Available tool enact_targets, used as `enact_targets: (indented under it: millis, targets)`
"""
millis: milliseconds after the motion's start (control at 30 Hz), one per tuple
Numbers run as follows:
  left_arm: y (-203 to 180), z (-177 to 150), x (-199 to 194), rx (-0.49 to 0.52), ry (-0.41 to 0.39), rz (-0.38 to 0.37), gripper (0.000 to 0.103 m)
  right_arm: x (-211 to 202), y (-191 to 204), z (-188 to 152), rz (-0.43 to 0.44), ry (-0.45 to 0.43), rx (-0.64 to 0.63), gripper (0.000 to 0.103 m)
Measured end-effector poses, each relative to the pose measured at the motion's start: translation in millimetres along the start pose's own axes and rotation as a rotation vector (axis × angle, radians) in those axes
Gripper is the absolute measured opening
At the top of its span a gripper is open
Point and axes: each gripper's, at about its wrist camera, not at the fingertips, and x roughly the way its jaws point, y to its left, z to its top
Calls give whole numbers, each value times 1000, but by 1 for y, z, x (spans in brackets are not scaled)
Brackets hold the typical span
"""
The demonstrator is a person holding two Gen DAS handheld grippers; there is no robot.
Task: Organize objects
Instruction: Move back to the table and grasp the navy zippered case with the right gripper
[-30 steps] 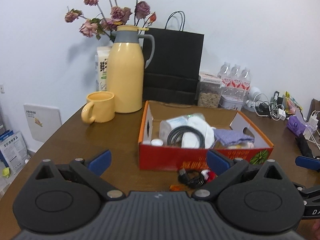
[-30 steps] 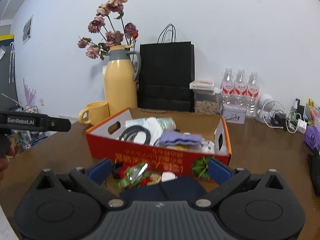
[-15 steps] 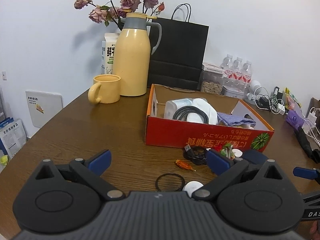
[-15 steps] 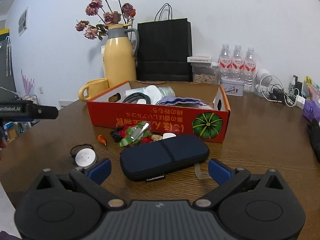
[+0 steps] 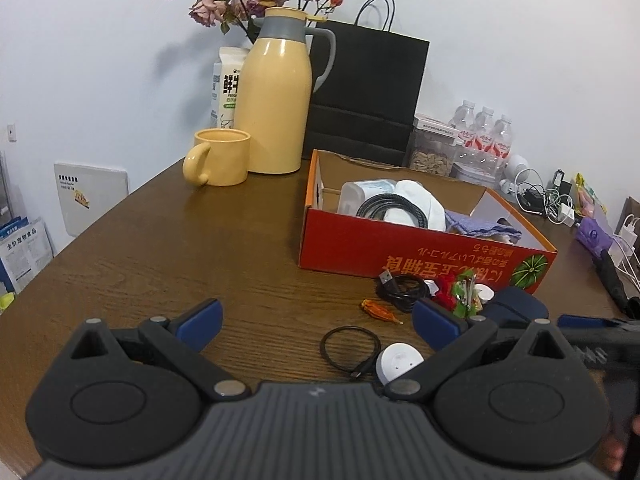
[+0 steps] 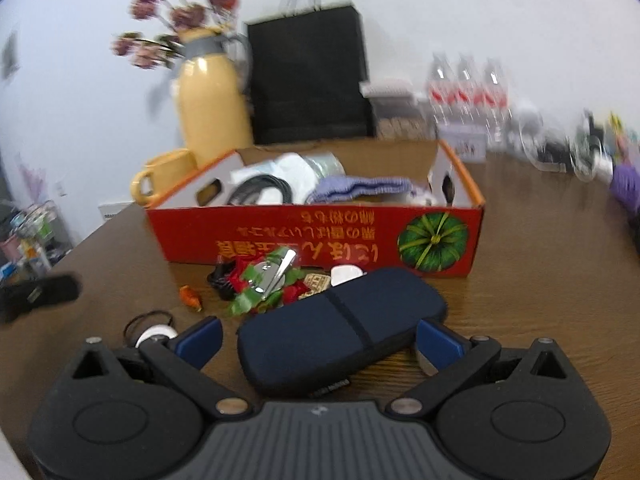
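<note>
Your left gripper (image 5: 316, 316) is held low over the wooden table (image 5: 160, 248) with its jaws spread wide and nothing between them. Your right gripper (image 6: 318, 334) is also low, jaws wide apart, with the dark blue case (image 6: 340, 324) lying between the fingertips; contact cannot be confirmed.

The table runs back to a white wall. The red cardboard box (image 5: 420, 256) stands mid-table and holds a coiled black cable, white items and a purple cloth. Behind it stand a black paper bag (image 5: 368, 92), a yellow thermos jug (image 5: 274, 96) and a yellow mug (image 5: 220, 158).

In front of the box lie loose items: a black USB cable (image 5: 400, 286), a red-and-green wrapped item (image 6: 268, 280), a white round puck (image 5: 399, 362) with a thin looped cord (image 5: 350, 346), and a small orange piece (image 5: 374, 308).
</note>
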Motion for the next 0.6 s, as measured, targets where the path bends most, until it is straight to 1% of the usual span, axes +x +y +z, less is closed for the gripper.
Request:
enact_targets:
  millis: [67,100,167,267,367,467,600]
  targets:
    - [3,-1,0,-7,0,0,103,14,2,4,-13,28,49,103]
    - [4,-1,0,-10,1,-1,103,22,4,5,-33,38,64,103]
    - [7,-2,0,-18,6,-4,103,31,10,5,-107,44,57,103]
    - [10,-4,0,-29,12,-10,103,34,18,0,-145,36,12,103]
    - [12,-5,1,-35,19,-10,103,34,14,-1,-130,37,5,103]
    - [15,-5,0,-40,19,-8,103,27,9,-4,-87,44,-24,101]
    - [17,-5,-1,-44,19,-2,103,16,-5,-7,3,74,-54,92]
